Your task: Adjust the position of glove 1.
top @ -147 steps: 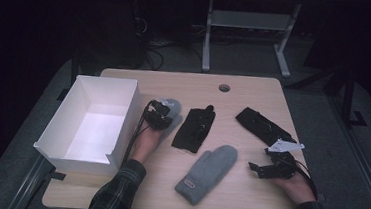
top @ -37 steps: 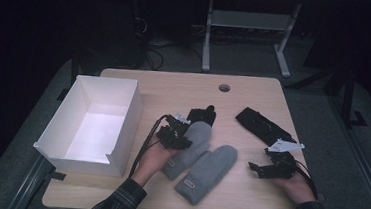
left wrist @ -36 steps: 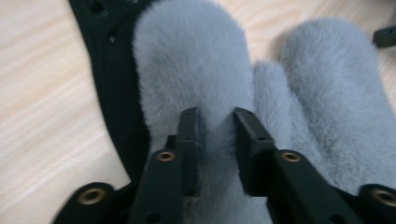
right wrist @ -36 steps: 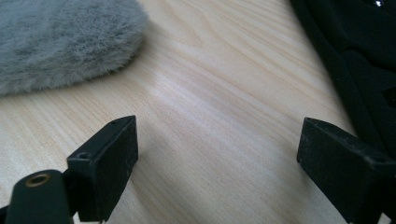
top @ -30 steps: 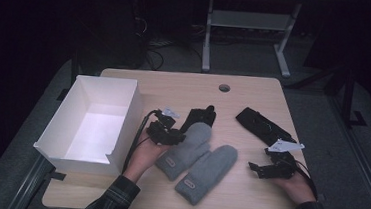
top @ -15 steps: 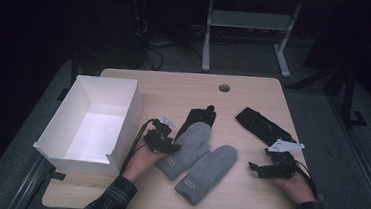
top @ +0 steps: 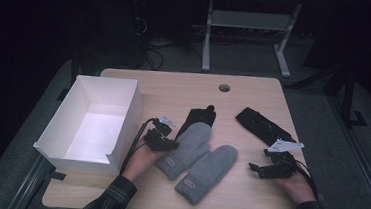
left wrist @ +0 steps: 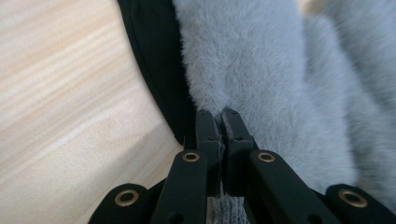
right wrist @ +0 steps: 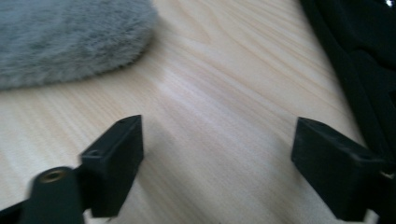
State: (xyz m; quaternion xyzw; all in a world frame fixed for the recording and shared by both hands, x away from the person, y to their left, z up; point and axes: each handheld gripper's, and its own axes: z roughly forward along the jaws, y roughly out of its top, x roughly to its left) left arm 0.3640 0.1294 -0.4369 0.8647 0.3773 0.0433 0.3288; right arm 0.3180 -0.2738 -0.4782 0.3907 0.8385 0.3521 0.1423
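Note:
Two grey furry mittens lie side by side mid-table. The left mitten [top: 185, 144] partly covers a black glove [top: 200, 116], and the other mitten [top: 208, 171] lies to its right. My left gripper [top: 168, 144] is at the left mitten's edge. Its jaws have just closed, and in the left gripper view the gripper [left wrist: 219, 114] pinches a fold of the mitten's fur [left wrist: 261, 70] beside the black glove [left wrist: 154, 60]. My right gripper [top: 254, 169] rests at the right. Its jaws [right wrist: 219, 154] stand wide over bare wood, having just closed slightly, with nothing between them.
An open white box [top: 121, 124] stands at the table's left side, close to my left hand. A second black glove [top: 262, 125] lies diagonally behind my right gripper. The table has a round cable hole [top: 224, 87] near its far edge.
My left hand carried a grey mitten from near the box and laid it beside the other mitten, over the black glove. It then drew back left to the mitten's edge. The right hand stayed still.

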